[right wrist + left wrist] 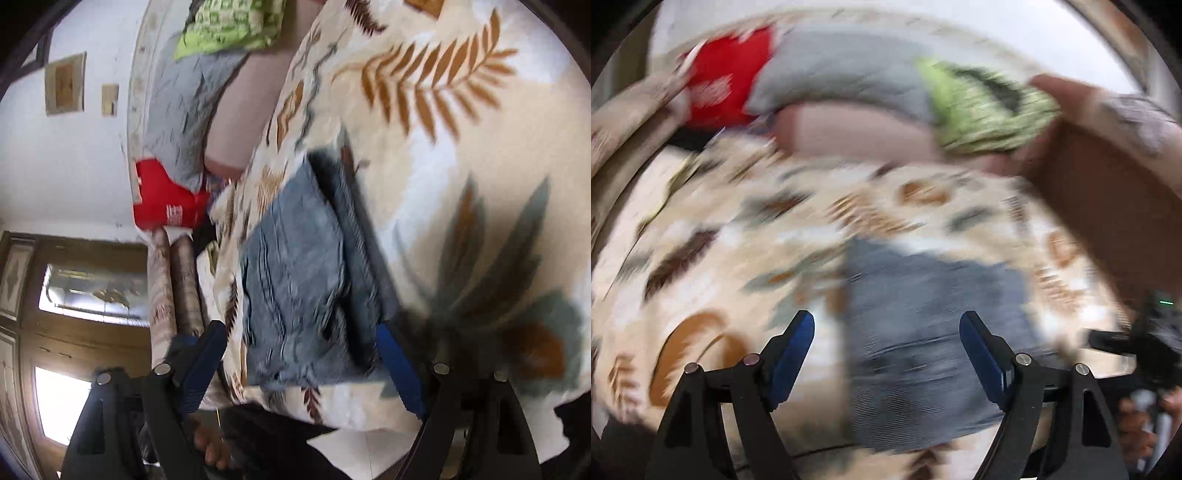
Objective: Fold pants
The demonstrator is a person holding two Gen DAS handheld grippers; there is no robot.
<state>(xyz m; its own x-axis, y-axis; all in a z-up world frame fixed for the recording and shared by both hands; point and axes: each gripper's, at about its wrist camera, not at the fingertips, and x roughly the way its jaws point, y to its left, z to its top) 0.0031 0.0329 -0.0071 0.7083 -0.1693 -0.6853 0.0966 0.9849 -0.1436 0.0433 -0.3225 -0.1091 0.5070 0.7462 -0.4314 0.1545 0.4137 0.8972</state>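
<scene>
The pants are blue-grey jeans, folded into a compact stack on a cream bedspread with a leaf print. The left wrist view is motion-blurred. My left gripper is open above the near part of the jeans, its blue pads wide apart and gripping nothing. In the right wrist view the same jeans lie near the bed's edge, with a darker folded layer along one side. My right gripper is open too, its fingers spread on either side of the stack's near end without pressing on it.
Pillows lie at the head of the bed: a red one, a grey one, a pink one and a green patterned one. A person's forearm crosses the right side. A bare foot stands on the floor beside the bed.
</scene>
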